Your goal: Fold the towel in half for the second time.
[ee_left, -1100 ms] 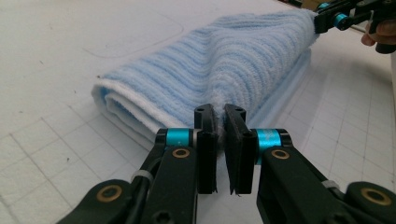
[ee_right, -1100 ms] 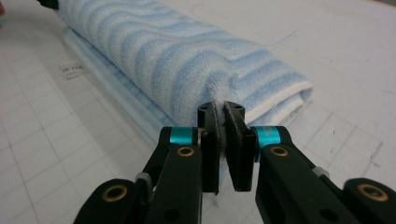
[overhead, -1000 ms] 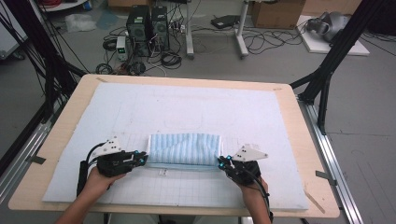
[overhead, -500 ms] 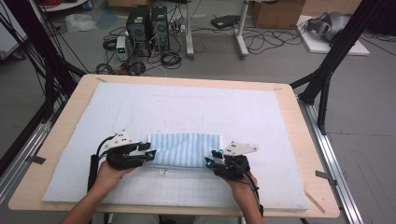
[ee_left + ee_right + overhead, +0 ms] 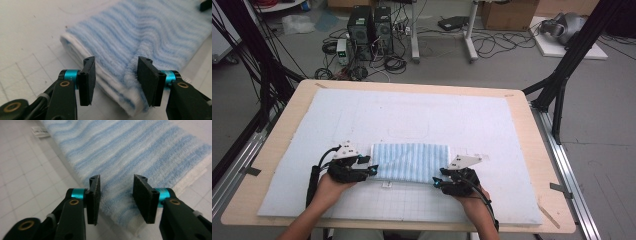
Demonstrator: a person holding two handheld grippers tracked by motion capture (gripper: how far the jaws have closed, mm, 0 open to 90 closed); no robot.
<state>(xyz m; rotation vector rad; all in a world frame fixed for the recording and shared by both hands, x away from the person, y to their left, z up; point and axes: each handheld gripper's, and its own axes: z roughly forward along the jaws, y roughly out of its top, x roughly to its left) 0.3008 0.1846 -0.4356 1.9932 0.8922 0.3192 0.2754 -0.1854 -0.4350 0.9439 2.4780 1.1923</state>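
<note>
Room: grey floor behind the worktop (image 5: 532,210), strewn with cables, computer towers (image 5: 369,25) and boxes.
Worktop: wooden board carrying a pale gridded mat (image 5: 512,150) that gave the cloth a flat bed.
Towel (image 5: 411,162): striped blue and white, folded into a long band, lying flat between the two grippers, one short end ahead of each.
Left gripper (image 5: 373,169): at the towel's left end; its jaws had just been opening and stood apart, the folded edge (image 5: 115,82) between them but not pinched, likely because the fold had been laid down.
Right gripper (image 5: 438,183): at the towel's right end; jaws likewise just opened, straddling the cloth (image 5: 117,202) without pressing it.
Label (image 5: 40,131): small white tag beyond the right gripper, off the towel's edge.
Judgement: a fold looked finished and let go.
</note>
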